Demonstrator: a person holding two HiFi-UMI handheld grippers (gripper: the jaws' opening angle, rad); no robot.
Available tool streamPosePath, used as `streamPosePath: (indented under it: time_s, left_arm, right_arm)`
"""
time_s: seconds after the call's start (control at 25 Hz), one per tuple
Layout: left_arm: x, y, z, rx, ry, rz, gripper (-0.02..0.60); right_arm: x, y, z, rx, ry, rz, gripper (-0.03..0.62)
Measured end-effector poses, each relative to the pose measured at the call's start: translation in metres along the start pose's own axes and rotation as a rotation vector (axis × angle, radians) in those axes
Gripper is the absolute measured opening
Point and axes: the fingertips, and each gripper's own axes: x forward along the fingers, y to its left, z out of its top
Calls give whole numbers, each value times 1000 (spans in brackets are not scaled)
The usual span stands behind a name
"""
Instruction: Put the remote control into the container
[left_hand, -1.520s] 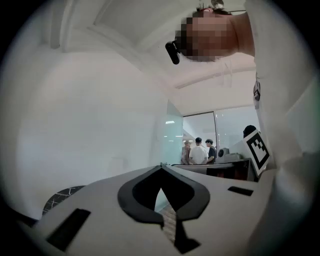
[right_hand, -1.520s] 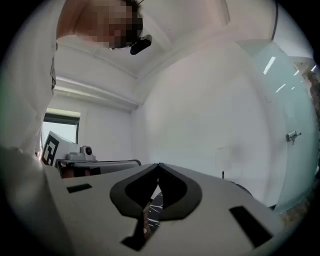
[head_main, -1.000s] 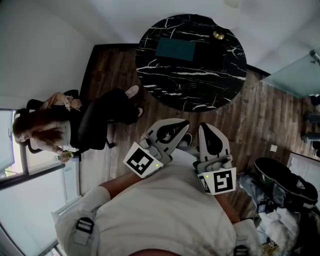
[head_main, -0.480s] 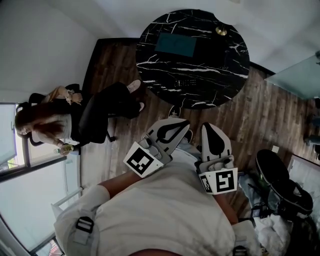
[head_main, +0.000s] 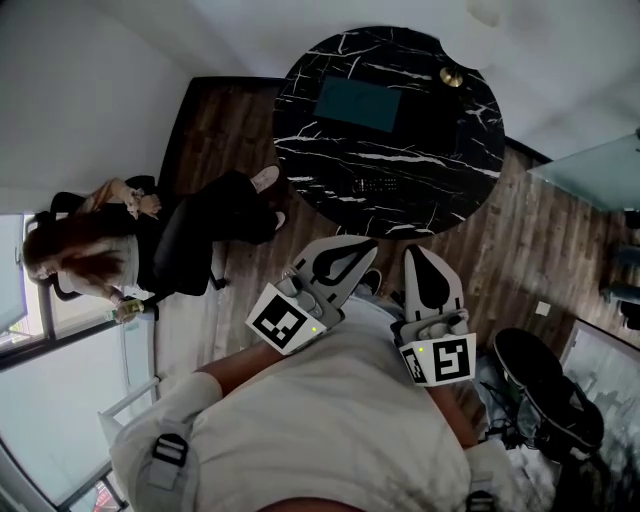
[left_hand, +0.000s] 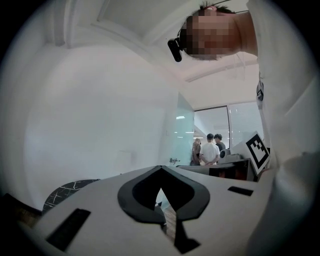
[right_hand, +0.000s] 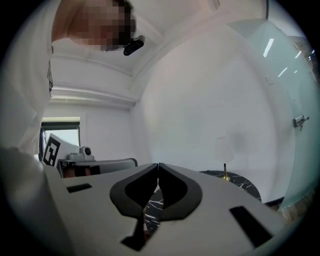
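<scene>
Head view: one remote control (head_main: 375, 185), one container (head_main: 358, 103), one table (head_main: 455, 150).

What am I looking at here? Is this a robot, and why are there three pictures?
It is not a robot. A person holds a two-jaw hand tool in each hand: the left gripper and the right gripper. The head view comes from a camera on that person's head, looking steeply down. The other two views come from cameras riding on the grippers, each looking along its own jaws. Both grippers are shut and hold nothing. Ahead stands a round black marble table. On it lie a remote control, a flat dark-green container and a small brass-coloured object. A seated person is at the left of the head view.
</scene>
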Motion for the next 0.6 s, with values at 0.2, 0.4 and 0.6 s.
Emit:
streamPosePath:
  time_s: [0.2, 0.4, 0.6]
  left_arm:
    - [4, 56, 15, 6, -21, 19, 6]
    - [9, 106, 29, -8, -34, 13, 6]
    - [14, 133, 30, -27, -21, -16, 6]
  right_arm:
    - [53, 1, 9, -18, 11, 8, 9]
    - [106, 7, 21, -46, 17, 10, 9]
    - [135, 7, 25, -54, 8, -11, 9]
